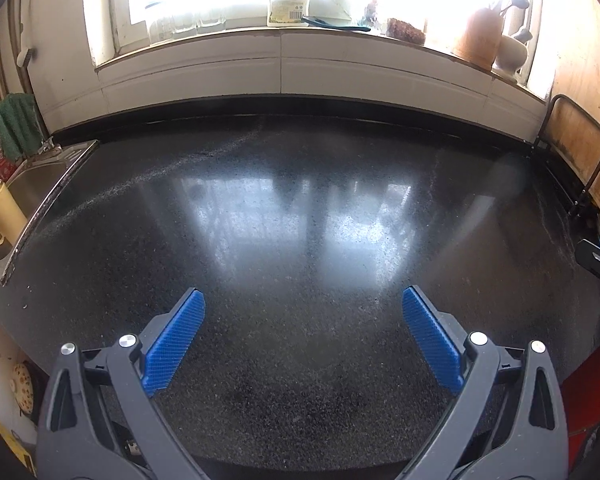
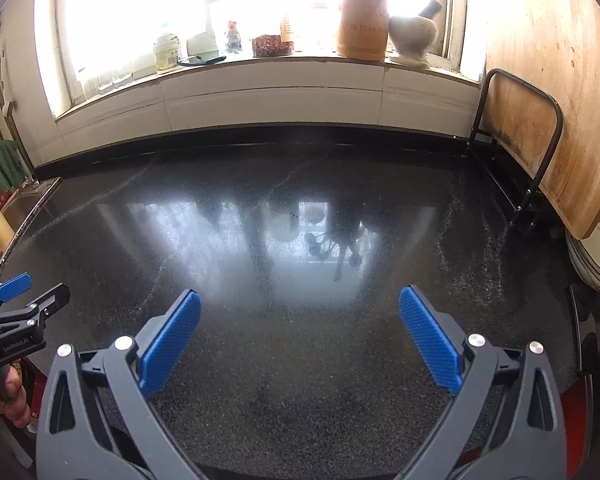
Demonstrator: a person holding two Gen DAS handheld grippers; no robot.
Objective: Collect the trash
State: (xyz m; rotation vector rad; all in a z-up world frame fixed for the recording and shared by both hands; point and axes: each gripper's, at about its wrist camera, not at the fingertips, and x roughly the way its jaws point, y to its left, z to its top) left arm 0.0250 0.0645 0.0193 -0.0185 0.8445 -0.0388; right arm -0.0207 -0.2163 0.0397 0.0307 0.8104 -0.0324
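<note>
Sink (image 1: 32,184) at far left. Left gripper (image 1: 303,304) and right gripper (image 2: 300,307) hover side by side over the dark countertop (image 1: 300,208), jaws spread wide and empty, apparently ready to search. No trash visible anywhere.

The left gripper (image 1: 303,300) holds its blue fingers (image 1: 176,340) spread wide, nothing between them. The right gripper (image 2: 300,300) matches, fingers (image 2: 430,338) splayed and empty. The left hand (image 2: 4,396) grips its handle, left of the right fingers.
</note>
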